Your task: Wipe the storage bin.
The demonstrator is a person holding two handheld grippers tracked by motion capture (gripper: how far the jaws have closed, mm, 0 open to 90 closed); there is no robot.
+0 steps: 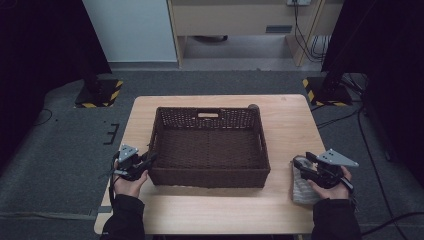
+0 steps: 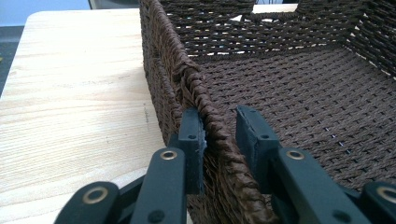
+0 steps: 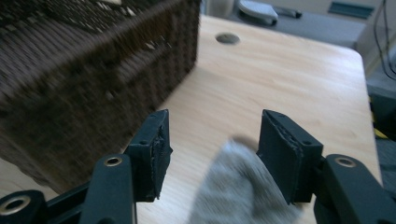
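A dark brown woven basket [image 1: 207, 177] stands in the middle of the wooden table, with nothing inside it. My left gripper [image 1: 152, 159] is at its near left corner. In the left gripper view the jaws straddle the left wall [image 2: 163, 70], one pad outside and one inside, and my left gripper [image 2: 219, 128] is shut on the rim. My right gripper [image 1: 300, 164] hovers right of the basket over a grey striped cloth [image 1: 301, 189]. In the right gripper view my right gripper [image 3: 212, 140] is open, and the cloth [image 3: 233, 186] lies loose below the jaws.
The table [image 1: 290, 115] has bare wood right of the basket and along its near edge. A small dark round spot [image 1: 253, 106] sits behind the basket's far right corner. Black stands with striped feet [image 1: 100, 95] are on the floor beyond the table.
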